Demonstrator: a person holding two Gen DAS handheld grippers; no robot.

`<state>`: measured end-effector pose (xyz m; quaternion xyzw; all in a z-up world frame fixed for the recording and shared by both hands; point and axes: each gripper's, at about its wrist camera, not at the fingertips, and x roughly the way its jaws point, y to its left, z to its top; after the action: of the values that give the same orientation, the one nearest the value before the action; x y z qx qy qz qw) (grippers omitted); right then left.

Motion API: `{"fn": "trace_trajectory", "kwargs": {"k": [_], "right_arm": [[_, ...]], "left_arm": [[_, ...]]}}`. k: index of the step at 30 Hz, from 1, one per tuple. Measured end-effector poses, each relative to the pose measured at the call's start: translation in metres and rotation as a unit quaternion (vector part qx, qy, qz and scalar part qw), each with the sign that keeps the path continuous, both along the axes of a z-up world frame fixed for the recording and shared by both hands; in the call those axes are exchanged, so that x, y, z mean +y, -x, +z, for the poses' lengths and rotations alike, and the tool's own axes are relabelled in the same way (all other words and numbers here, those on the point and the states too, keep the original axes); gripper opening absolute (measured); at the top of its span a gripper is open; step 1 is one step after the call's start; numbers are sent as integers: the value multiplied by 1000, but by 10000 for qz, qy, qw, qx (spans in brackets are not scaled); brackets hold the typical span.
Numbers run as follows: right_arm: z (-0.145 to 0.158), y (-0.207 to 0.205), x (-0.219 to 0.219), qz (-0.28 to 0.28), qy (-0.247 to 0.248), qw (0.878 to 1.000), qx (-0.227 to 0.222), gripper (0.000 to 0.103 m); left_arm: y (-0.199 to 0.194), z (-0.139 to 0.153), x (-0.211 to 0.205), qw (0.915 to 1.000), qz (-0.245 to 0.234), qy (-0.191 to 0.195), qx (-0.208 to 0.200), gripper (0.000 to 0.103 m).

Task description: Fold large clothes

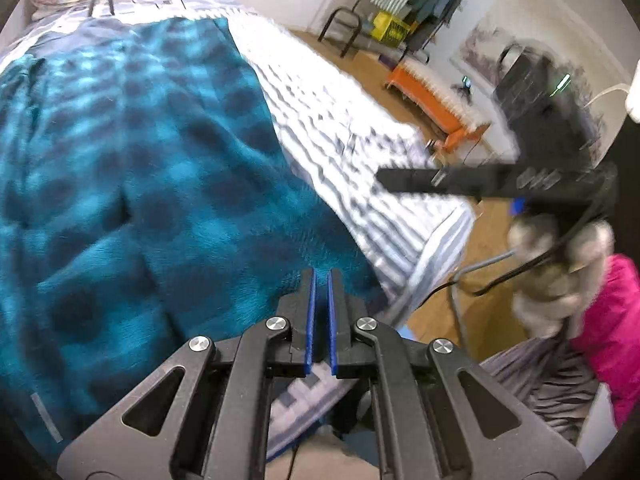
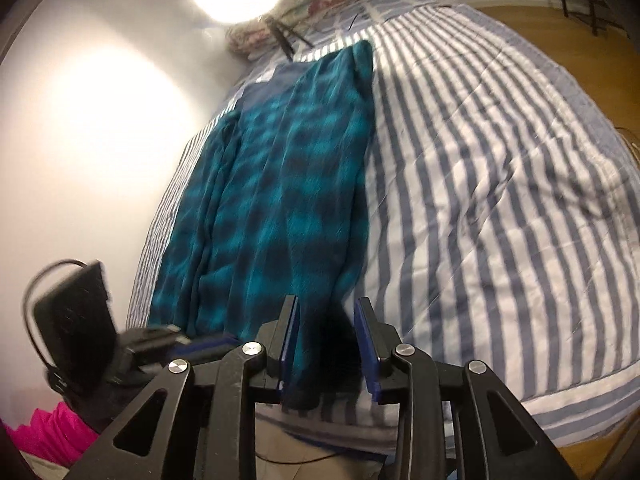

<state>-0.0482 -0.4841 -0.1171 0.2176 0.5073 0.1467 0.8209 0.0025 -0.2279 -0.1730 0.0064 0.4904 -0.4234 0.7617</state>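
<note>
A large teal and dark blue plaid fleece garment (image 1: 120, 168) lies lengthwise on the striped bed; it also shows in the right wrist view (image 2: 280, 184). My left gripper (image 1: 322, 280) hovers over the garment's near right corner, its blue pads nearly together with a thin gap and nothing between them. My right gripper (image 2: 326, 308) is open, and the garment's near edge lies between its blue pads (image 2: 290, 332). The right gripper also appears in the left wrist view (image 1: 440, 180) as a blurred black bar over the bed's right side.
The bed has a blue and white striped cover (image 2: 500, 200). A folded patterned blanket (image 2: 304, 4) lies at the head. On the wood floor stand an orange rack (image 1: 436, 100), a black chair (image 1: 340, 28) and a yellow crate (image 1: 390, 26). Pink cloth (image 1: 612, 320) lies at right.
</note>
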Motion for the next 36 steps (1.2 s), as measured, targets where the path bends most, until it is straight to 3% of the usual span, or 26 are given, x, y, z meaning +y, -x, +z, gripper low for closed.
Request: {"fn": "trace_trajectory", "kwargs": {"k": [2, 6, 7, 9, 10, 11, 21, 24, 25, 26, 28, 31, 33, 36], "right_arm": [[2, 0, -7, -56, 56, 9999, -76, 30], [8, -2, -19, -168, 3, 9997, -204, 31], [10, -1, -23, -192, -35, 9995, -256, 31], [14, -2, -26, -243, -54, 9991, -347, 31], [17, -2, -29, -266, -58, 9989, -381, 31], [19, -2, -33, -302, -80, 9986, -417, 31], [35, 2, -49, -605, -234, 9957, -664, 35], [39, 2, -52, -663, -376, 9946, -698, 35], [40, 2, -52, -665, -416, 9944, -709, 35], [41, 1, -51, -657, -451, 9942, -727, 35], [44, -2, -48, -620, -473, 9940, -761, 37], [48, -12, -44, -568, -463, 9941, -797, 44], [52, -25, -41, -522, -429, 9941, -851, 55], [52, -50, -40, -467, -428, 9939, -900, 62]], "left_arm": [[-1, -24, -13, 9992, -64, -387, 27, 2], [4, -23, -9, 9993, 62, -358, 19, 3], [7, -15, -7, 9995, 139, -301, -7, 7], [13, -4, -8, 9995, 179, -215, -175, 32], [18, 2, -14, 9991, 191, -213, -318, 51], [21, 5, -19, 9988, 181, -231, -380, 58], [22, -29, -73, 9912, 372, -1246, -250, 58], [23, -34, -78, 9882, 281, -1408, -524, 44], [24, -34, -78, 9872, 255, -1429, -653, 33], [23, -33, -75, 9883, 238, -1364, -644, 21], [14, -30, -63, 9937, 309, -1041, -282, 14], [3, -16, -37, 9977, 506, -369, 254, 13], [3, -3, -23, 9977, 583, -58, 350, 12], [2, 18, 1, 9950, 745, 457, 473, 12]]}}
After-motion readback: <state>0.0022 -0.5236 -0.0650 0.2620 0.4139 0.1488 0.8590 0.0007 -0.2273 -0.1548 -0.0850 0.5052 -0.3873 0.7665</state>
